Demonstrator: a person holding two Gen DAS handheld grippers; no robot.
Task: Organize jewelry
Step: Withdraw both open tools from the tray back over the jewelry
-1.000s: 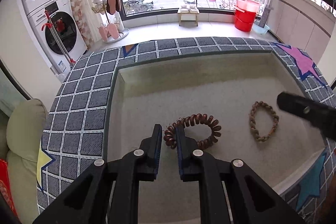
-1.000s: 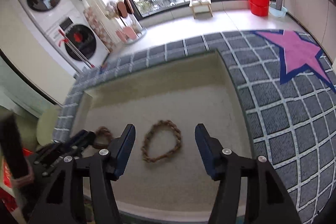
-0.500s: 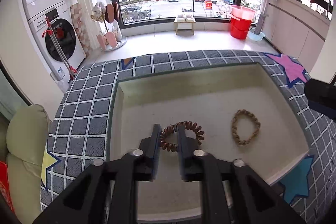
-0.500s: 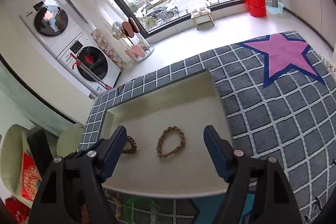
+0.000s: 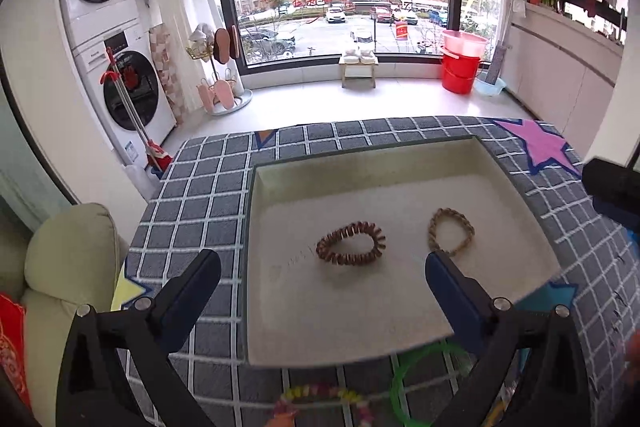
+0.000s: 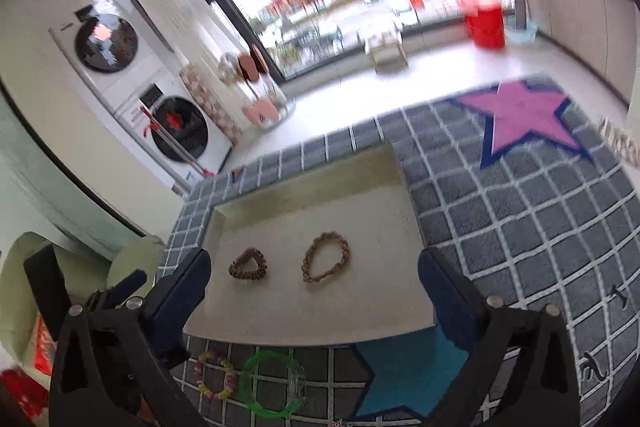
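A shallow cream rectangular tray (image 5: 256,267) sits on a grey grid-patterned rug with stars (image 5: 192,211). In the tray, a dark brown coiled bead bracelet (image 5: 351,243) lies left of a tan braided rope bracelet (image 5: 451,231), the two apart. On the rug before the tray's near edge, a multicoloured flower-bead bracelet (image 6: 215,375) lies just left of a clear green plastic bangle (image 6: 273,383). Behind the rug stand stacked white washing machines (image 5: 120,75) at left.
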